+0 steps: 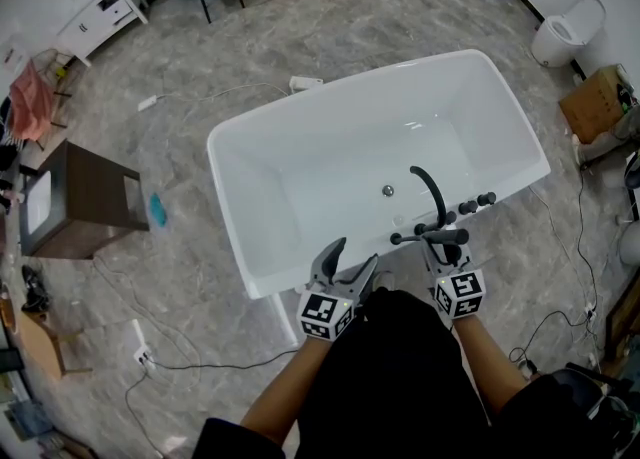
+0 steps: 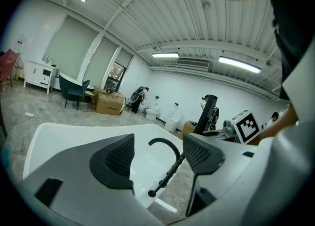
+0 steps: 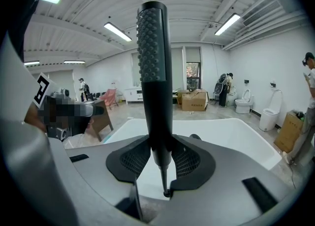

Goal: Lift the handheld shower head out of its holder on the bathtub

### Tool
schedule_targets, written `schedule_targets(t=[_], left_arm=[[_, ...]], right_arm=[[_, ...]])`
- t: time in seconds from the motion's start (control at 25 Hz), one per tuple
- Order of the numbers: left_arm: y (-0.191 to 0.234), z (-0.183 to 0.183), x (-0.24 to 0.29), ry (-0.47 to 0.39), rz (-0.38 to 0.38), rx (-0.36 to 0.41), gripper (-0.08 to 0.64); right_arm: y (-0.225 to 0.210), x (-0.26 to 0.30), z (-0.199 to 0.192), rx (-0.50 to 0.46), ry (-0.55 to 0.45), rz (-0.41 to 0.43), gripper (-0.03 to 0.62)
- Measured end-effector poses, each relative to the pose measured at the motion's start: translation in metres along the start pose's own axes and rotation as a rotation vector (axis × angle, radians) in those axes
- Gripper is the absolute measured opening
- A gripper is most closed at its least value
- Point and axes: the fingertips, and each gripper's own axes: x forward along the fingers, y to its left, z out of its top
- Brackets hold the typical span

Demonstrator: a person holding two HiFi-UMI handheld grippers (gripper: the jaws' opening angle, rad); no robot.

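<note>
Though part-open, right jaws on showerhead (image 3: pixel 153 72)

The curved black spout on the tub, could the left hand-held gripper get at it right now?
Probably yes: the left hand-held gripper is open and empty, and nothing stands between it and the spout.

A white rectangular acrylic bathtub (image 1: pixel 270 177) stood on a grey marbled floor (image 1: pixel 150 97). On its near rim rose a black curved faucet spout (image 1: pixel 428 187) beside black round knobs (image 1: pixel 478 202). A black rod-shaped handheld shower head (image 1: pixel 447 237) lay across the tips of the right gripper (image 1: pixel 443 250). The left gripper (image 1: pixel 352 261) hovered just beside it, jaws apart.
</note>
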Motion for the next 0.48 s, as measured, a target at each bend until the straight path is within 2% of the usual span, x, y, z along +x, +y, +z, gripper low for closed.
schedule_targets(t=[0.48], left_arm=[[-0.0023,-0.0007,0.0046,0.005,0.0,0.0,0.285]], right_arm=[[-0.0034,0.0012,-0.0005,-0.009,-0.004,0.006,0.124]])
